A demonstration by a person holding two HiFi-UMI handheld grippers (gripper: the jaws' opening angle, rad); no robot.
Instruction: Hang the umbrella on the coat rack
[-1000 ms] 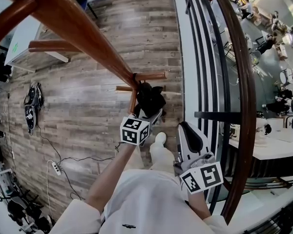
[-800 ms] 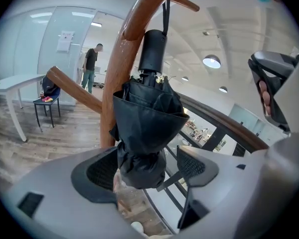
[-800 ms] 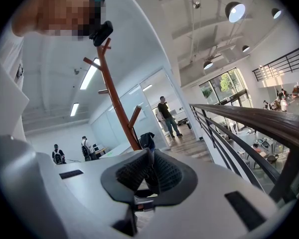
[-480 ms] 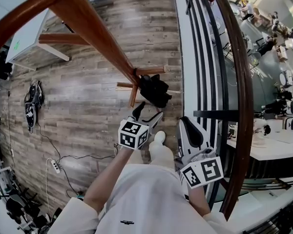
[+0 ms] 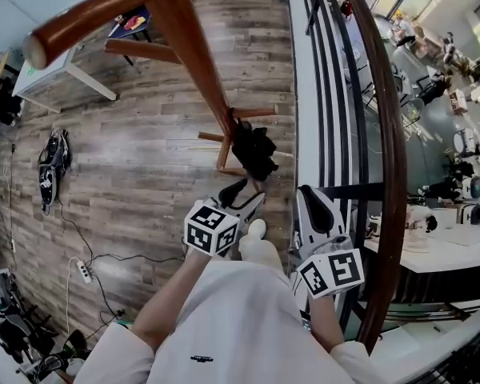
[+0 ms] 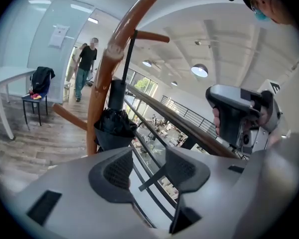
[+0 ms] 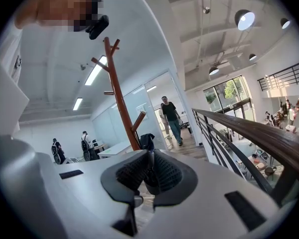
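The black folded umbrella [image 5: 252, 149] hangs from a low peg of the brown wooden coat rack [image 5: 194, 50]. My left gripper [image 5: 244, 194] sits a short way below it in the head view, clear of it. Its jaws are closing with nothing between them. In the left gripper view the umbrella [image 6: 114, 126] hangs against the rack's pole [image 6: 100, 91], beyond my left gripper [image 6: 144, 171]. My right gripper [image 5: 306, 202] is held beside the left one. Its pads [image 7: 162, 171] meet, with nothing between them. The rack [image 7: 117, 91] and umbrella [image 7: 146, 139] stand farther off in the right gripper view.
A railing with a dark wooden handrail [image 5: 394, 174] runs along the right. A power strip with cables [image 5: 84, 272] lies on the wood floor. A white table [image 5: 60, 78] stands at the left. People [image 7: 170, 116] walk in the distance.
My left gripper has let go of the umbrella and drawn back from it; its jaws now stand narrower. The umbrella stays hanging on the rack. The right gripper has kept still.
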